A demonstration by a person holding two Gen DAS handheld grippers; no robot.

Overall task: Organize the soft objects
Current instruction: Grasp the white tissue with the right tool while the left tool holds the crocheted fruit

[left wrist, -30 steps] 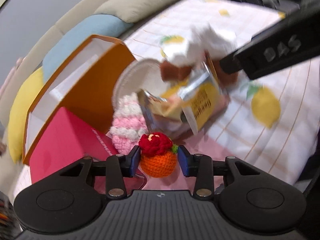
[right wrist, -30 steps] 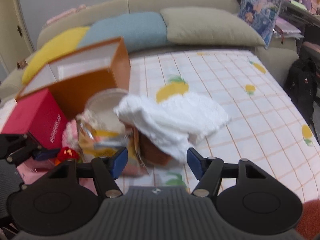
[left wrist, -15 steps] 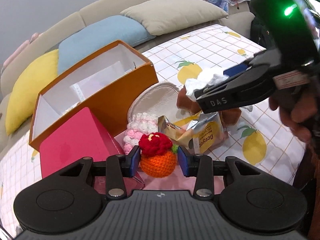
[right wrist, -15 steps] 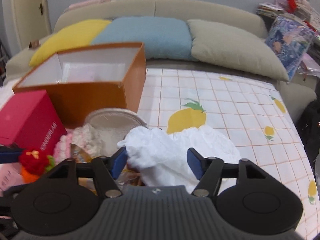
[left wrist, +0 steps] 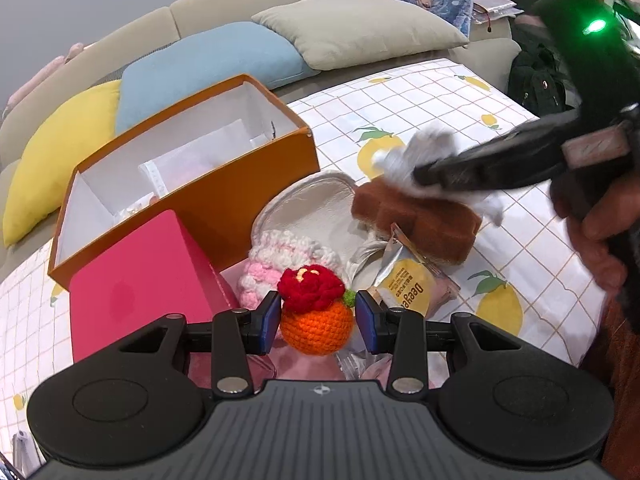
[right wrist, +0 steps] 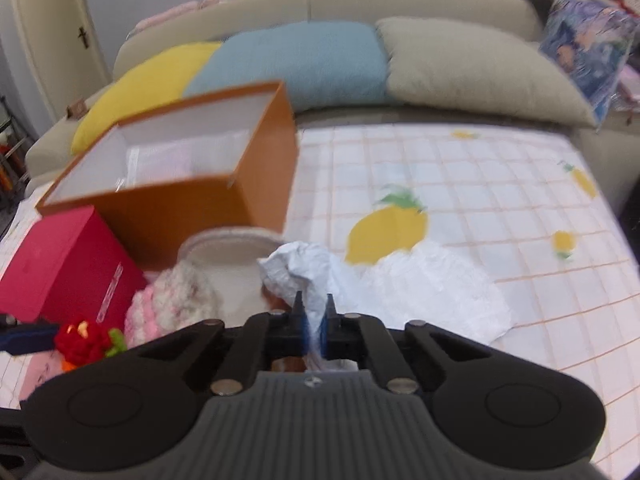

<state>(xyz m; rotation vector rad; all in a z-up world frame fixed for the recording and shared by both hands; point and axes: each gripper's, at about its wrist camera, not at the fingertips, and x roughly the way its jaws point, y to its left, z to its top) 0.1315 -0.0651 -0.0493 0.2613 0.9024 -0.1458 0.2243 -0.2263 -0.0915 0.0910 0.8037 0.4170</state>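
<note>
My left gripper (left wrist: 316, 322) is shut on an orange crochet ball with a red flower (left wrist: 316, 320), held above the pile. My right gripper (right wrist: 314, 322) is shut on a white cloth (right wrist: 304, 272) and lifts one end of it; in the left wrist view the cloth (left wrist: 412, 152) hangs over a brown plush piece (left wrist: 416, 220). An open orange box (left wrist: 192, 184) stands behind, with white paper inside. A pink and white crochet piece (left wrist: 280, 260), a white pouch (left wrist: 316, 204) and a yellow snack bag (left wrist: 408, 292) lie between the grippers.
A red box (left wrist: 136, 280) stands at the left in front of the orange box. Everything rests on a lemon-print sheet (right wrist: 480, 200). Yellow (right wrist: 152, 88), blue (right wrist: 304, 60) and beige (right wrist: 472, 72) cushions line the sofa back. A dark bag (left wrist: 540, 80) sits at the far right.
My right gripper has closed on the white cloth and pulled it up off the pile. My left gripper still holds the crochet ball and has barely moved.
</note>
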